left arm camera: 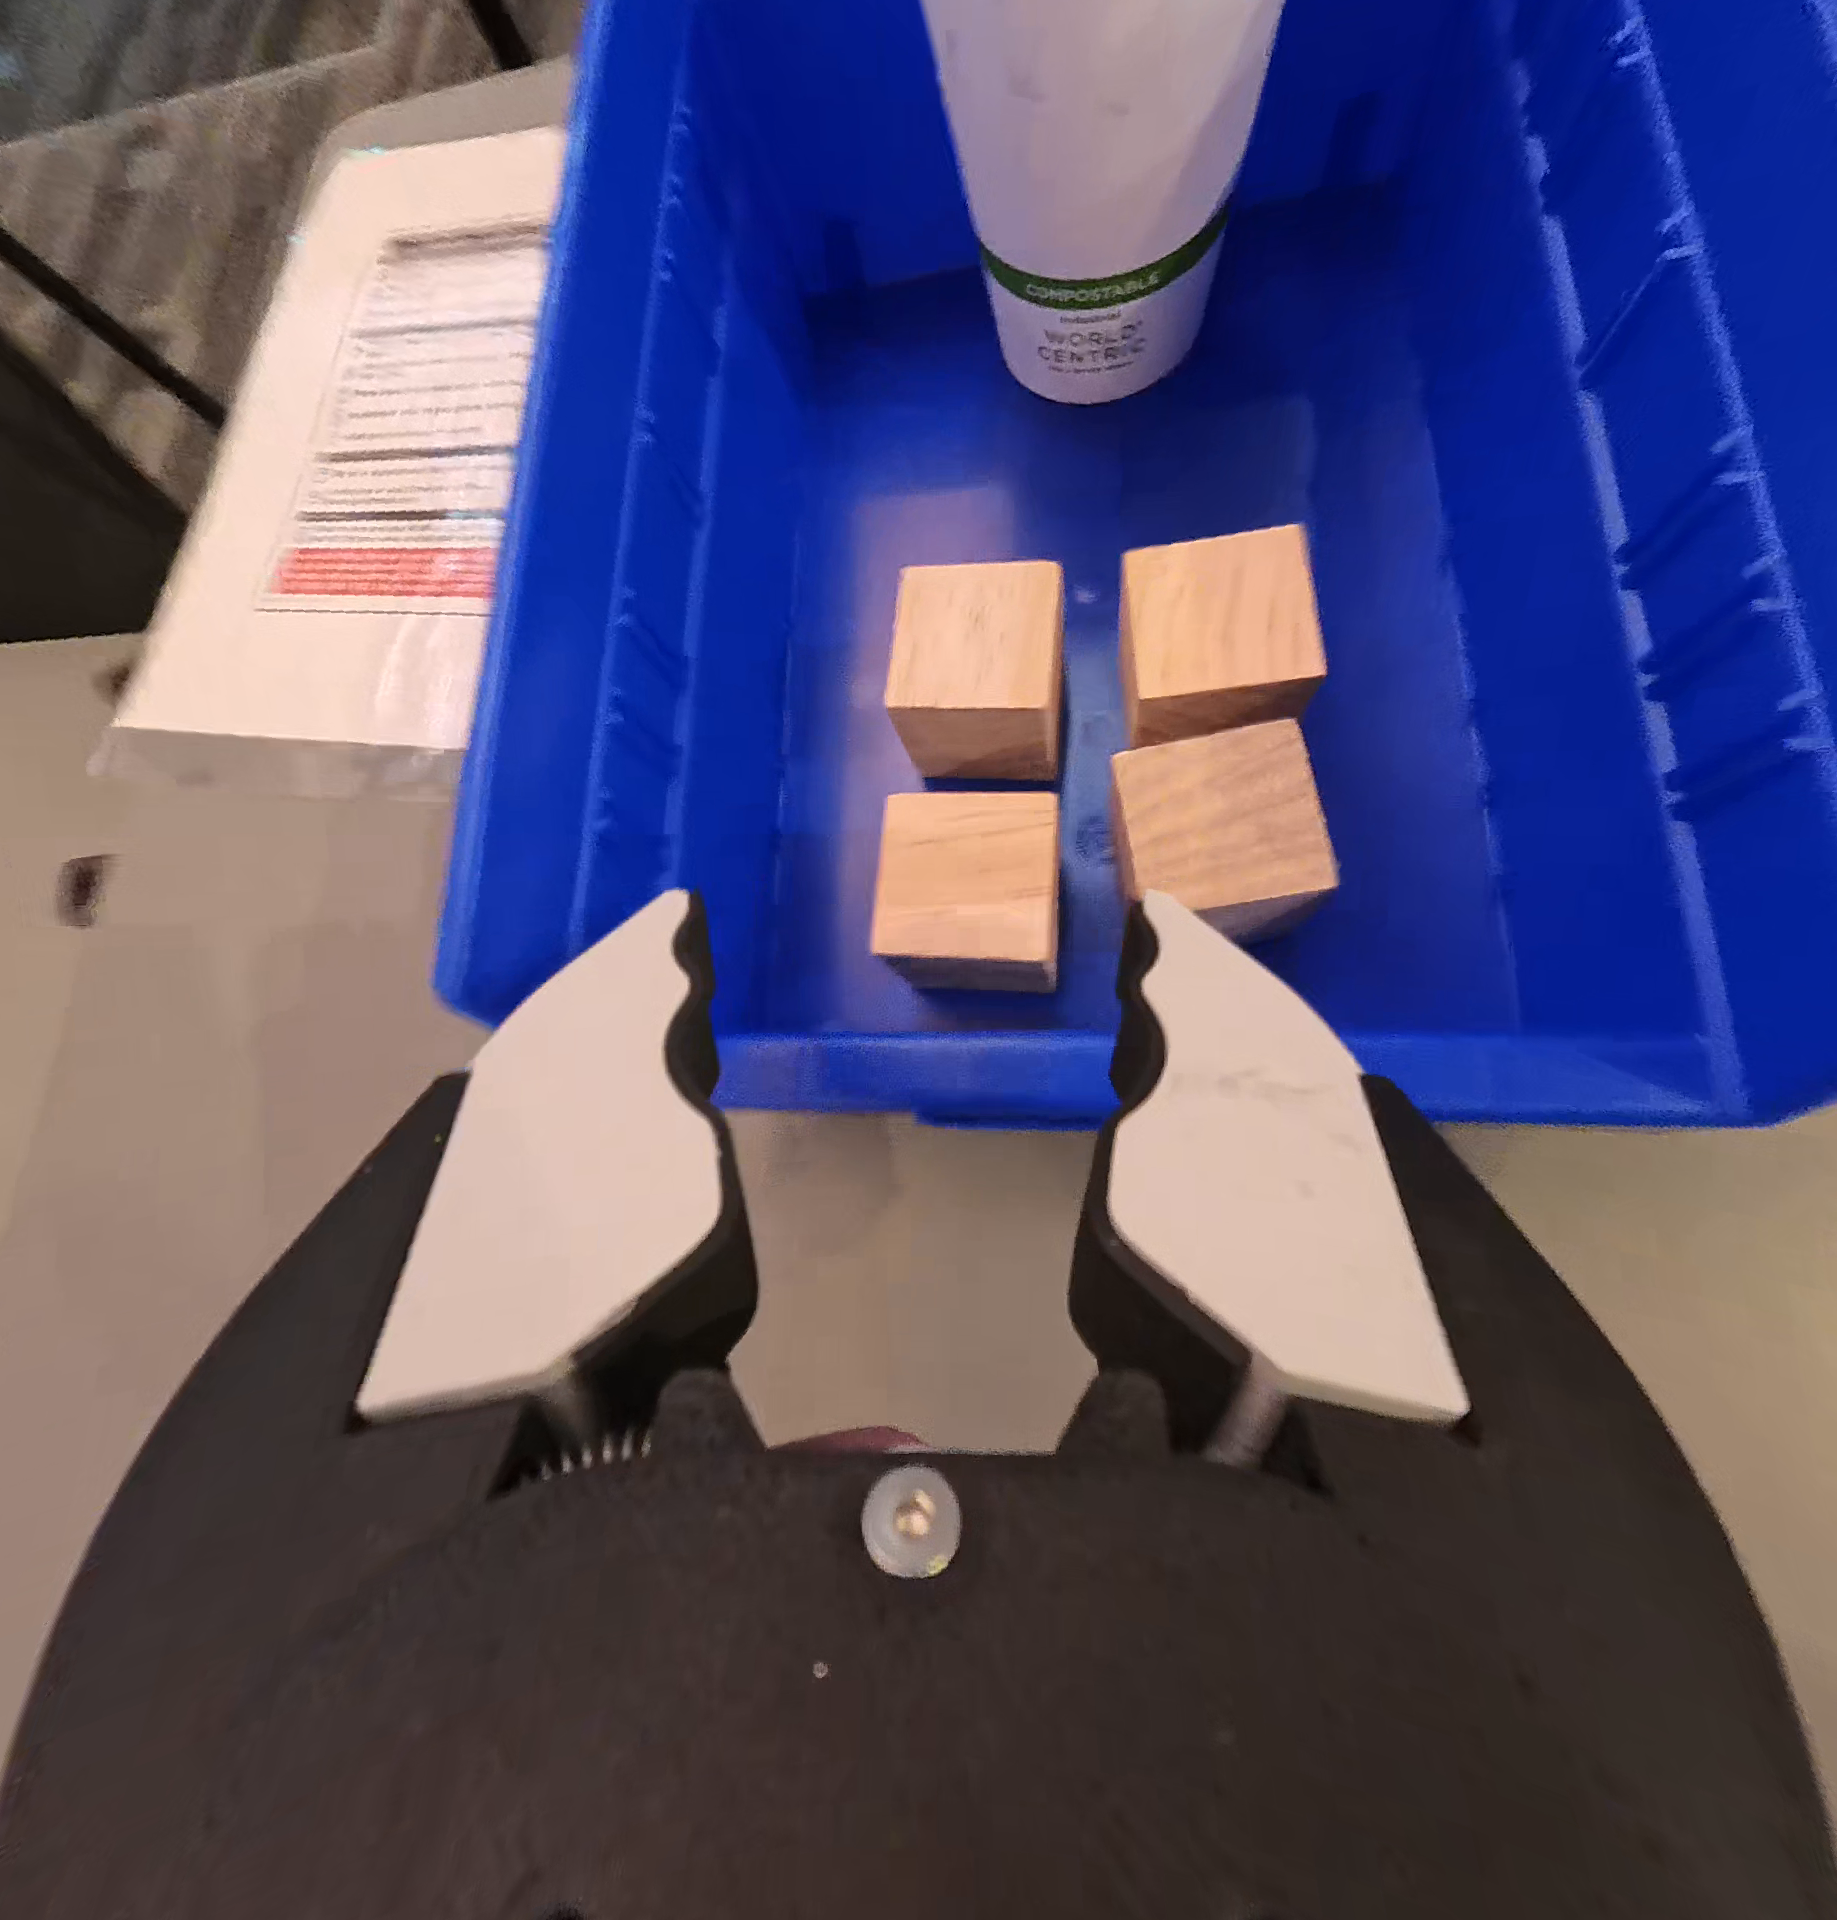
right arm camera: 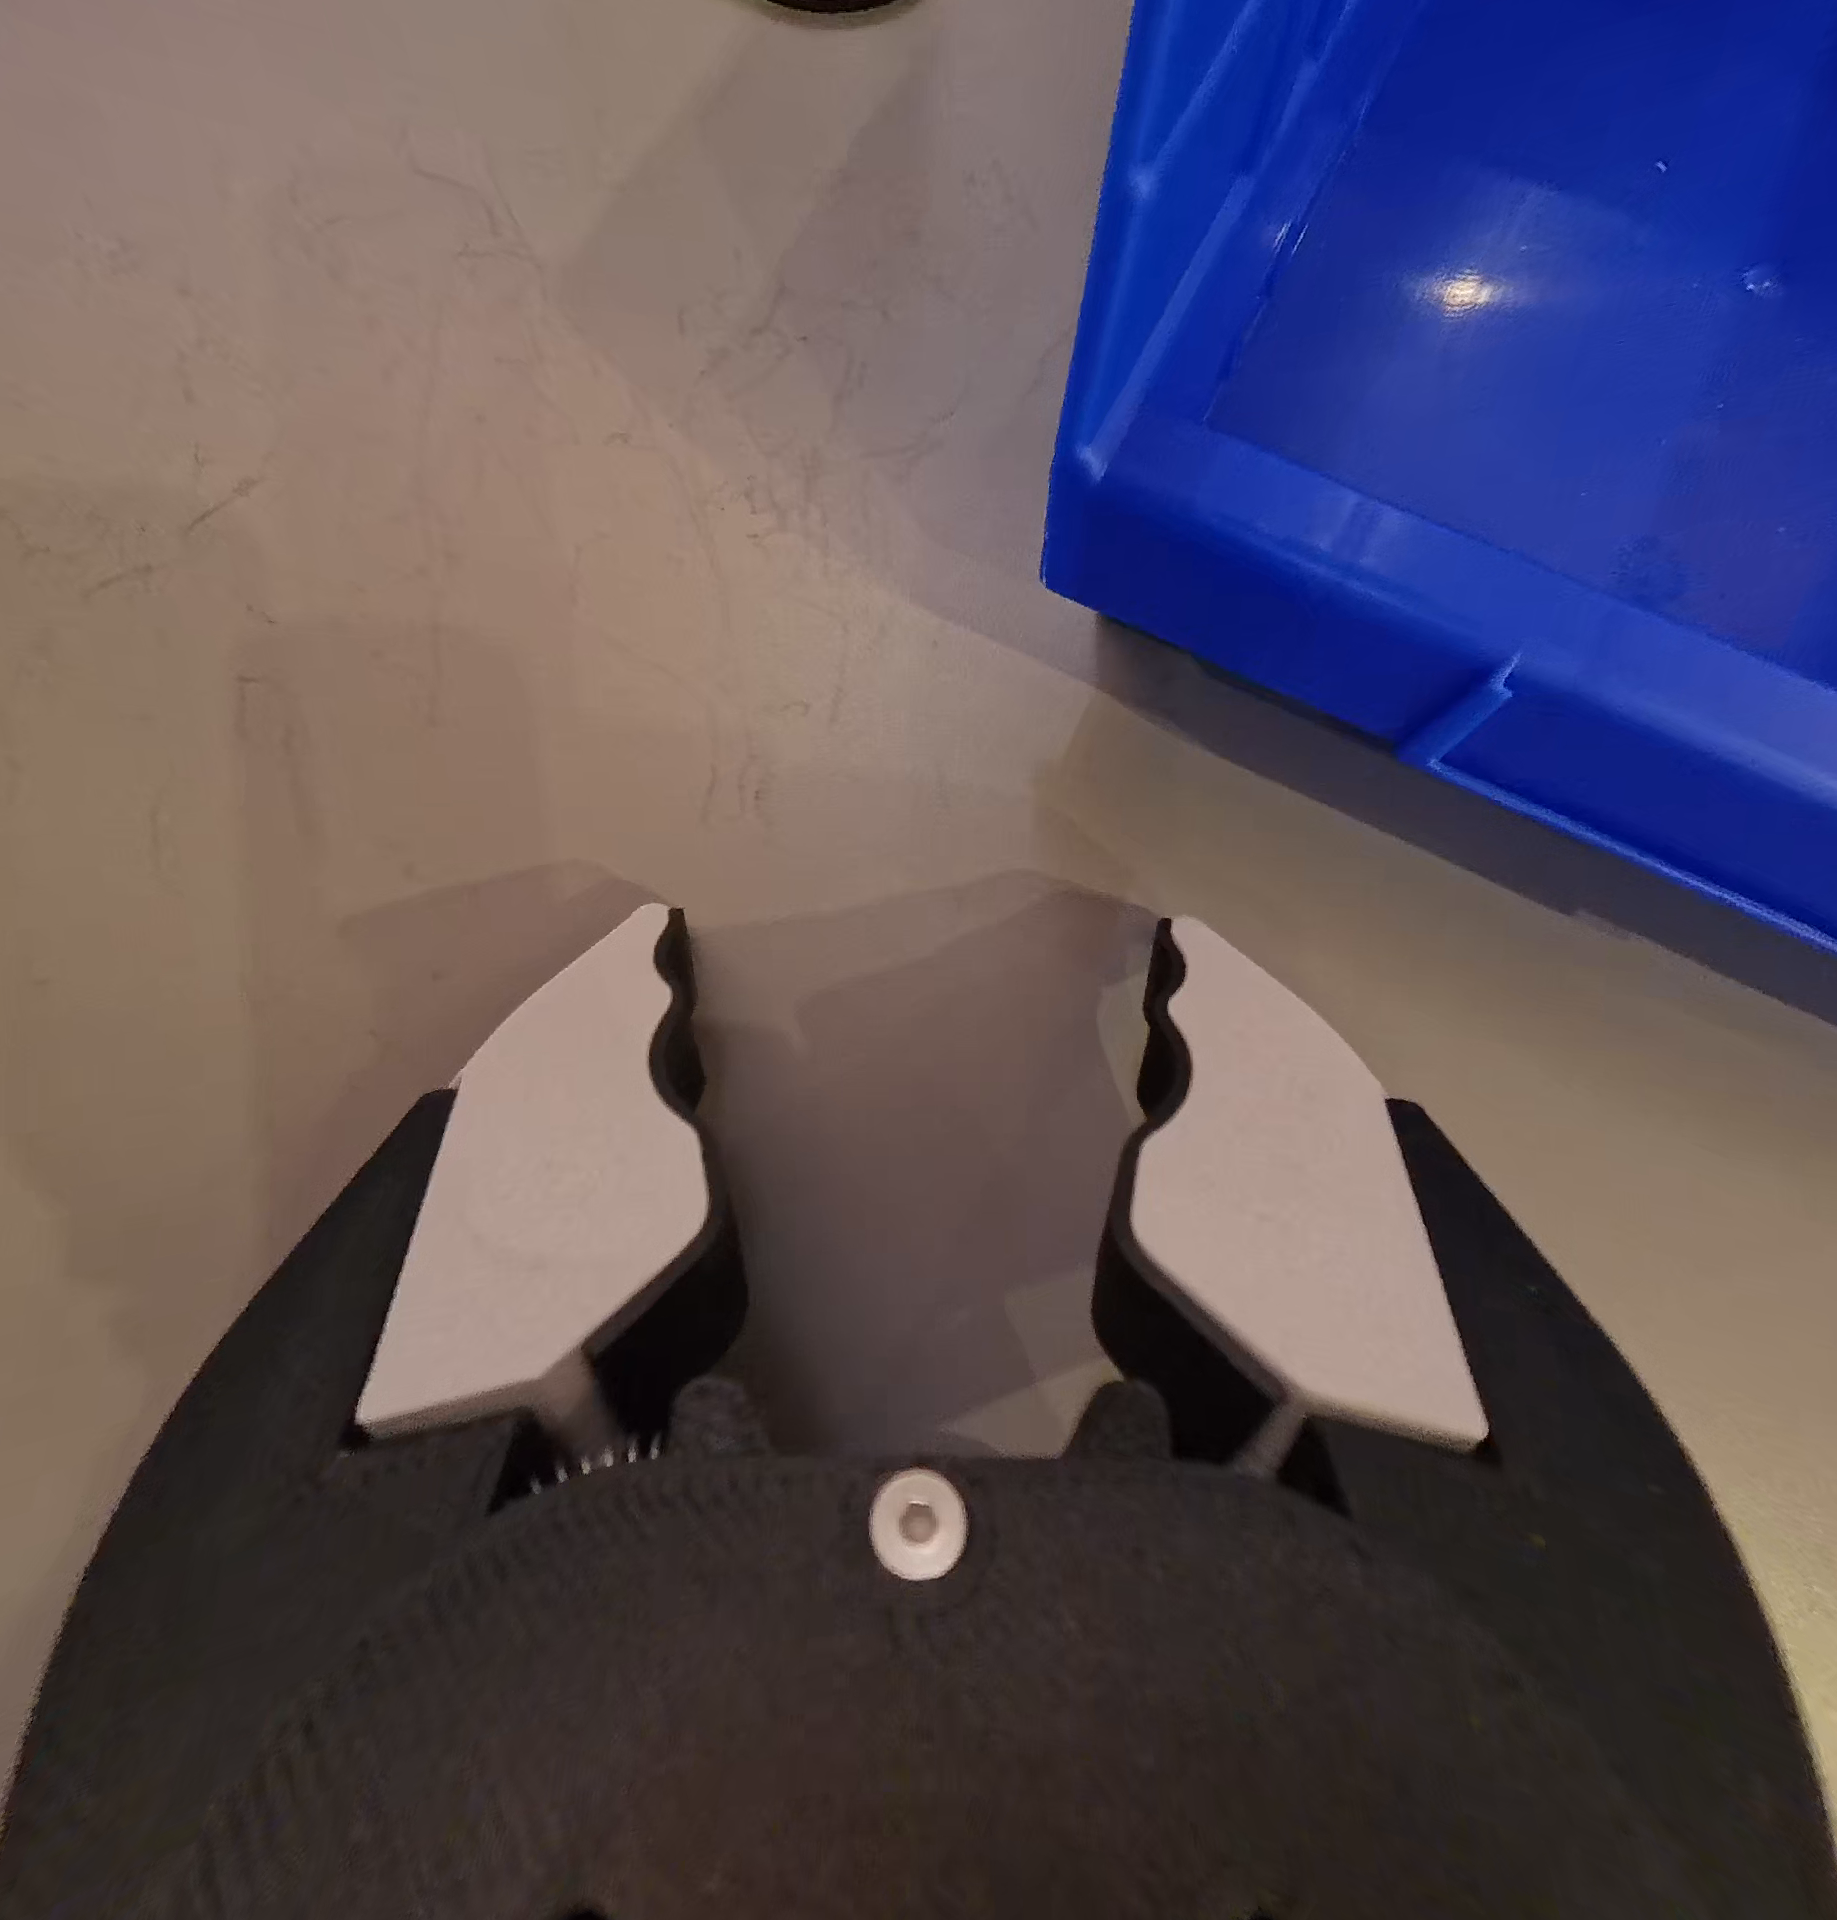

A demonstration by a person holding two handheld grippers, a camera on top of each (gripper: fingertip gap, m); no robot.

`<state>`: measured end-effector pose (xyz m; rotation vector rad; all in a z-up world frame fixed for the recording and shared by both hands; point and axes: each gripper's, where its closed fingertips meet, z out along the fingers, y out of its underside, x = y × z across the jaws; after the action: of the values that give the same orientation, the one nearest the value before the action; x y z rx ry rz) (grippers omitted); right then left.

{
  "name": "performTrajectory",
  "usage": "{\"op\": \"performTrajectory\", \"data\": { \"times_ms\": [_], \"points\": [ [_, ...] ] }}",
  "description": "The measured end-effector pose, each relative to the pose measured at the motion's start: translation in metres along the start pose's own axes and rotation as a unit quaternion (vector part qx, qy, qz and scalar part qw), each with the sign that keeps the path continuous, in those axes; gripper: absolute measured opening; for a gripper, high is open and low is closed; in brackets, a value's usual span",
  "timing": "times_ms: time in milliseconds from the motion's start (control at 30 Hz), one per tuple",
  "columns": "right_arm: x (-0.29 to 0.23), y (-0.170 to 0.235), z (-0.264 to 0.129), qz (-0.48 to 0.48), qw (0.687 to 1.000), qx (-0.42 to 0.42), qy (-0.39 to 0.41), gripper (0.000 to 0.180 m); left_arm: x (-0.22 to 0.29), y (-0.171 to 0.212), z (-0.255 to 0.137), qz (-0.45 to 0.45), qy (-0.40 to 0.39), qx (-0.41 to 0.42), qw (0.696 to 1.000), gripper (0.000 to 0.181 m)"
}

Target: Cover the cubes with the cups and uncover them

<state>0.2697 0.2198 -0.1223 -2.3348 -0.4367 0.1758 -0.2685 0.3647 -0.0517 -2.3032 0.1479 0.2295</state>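
Left claw (left arm camera: pixel 914 914) hanging wide and empty over the near rim of the blue bin (left arm camera: pixel 1620 1070), gripping nothing. Four wooden cubes (left arm camera: pixel 971 665) sitting uncovered on the bin floor in a two-by-two block, the right pair touching, the left pair just apart. White paper cup (left arm camera: pixel 1096 260) with a green band showing at the far end of the bin, narrow end down, well apart from the cubes; possibly a stack of cups, top cropped, hard telling. White box (left arm camera: pixel 301 582) bearing a printed label lying on the tabletop (left arm camera: pixel 218 1091) just beside the bin's left wall.

Right claw (right arm camera: pixel 919 925) also spreading wide, holding nothing, hovering low above bare tabletop (right arm camera: pixel 426 520). Blue bin (right arm camera: pixel 1309 613) showing at upper right, only its corner and part of the floor in view
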Motion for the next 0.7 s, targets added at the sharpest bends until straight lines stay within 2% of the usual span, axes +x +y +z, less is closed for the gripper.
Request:
{"op": "performTrajectory", "data": {
  "times_ms": [200,433,700],
  "points": [
    [0.000,0.000,0.000,0.000,1.000,0.000,0.002,0.084,-0.019,-0.006,-0.027,0.045,-0.127,0.022,0.991,0.088],
    [0.000,-0.001,0.001,0.000,1.000,-0.001,0.002,0.084,-0.036,-0.031,-0.046,0.045,-0.165,0.056,0.984,0.091],
    [0.001,-0.001,0.001,0.000,1.000,-0.001,0.002,0.084,-0.033,-0.034,-0.049,0.044,-0.164,0.061,0.984,0.093]
  ]
}}
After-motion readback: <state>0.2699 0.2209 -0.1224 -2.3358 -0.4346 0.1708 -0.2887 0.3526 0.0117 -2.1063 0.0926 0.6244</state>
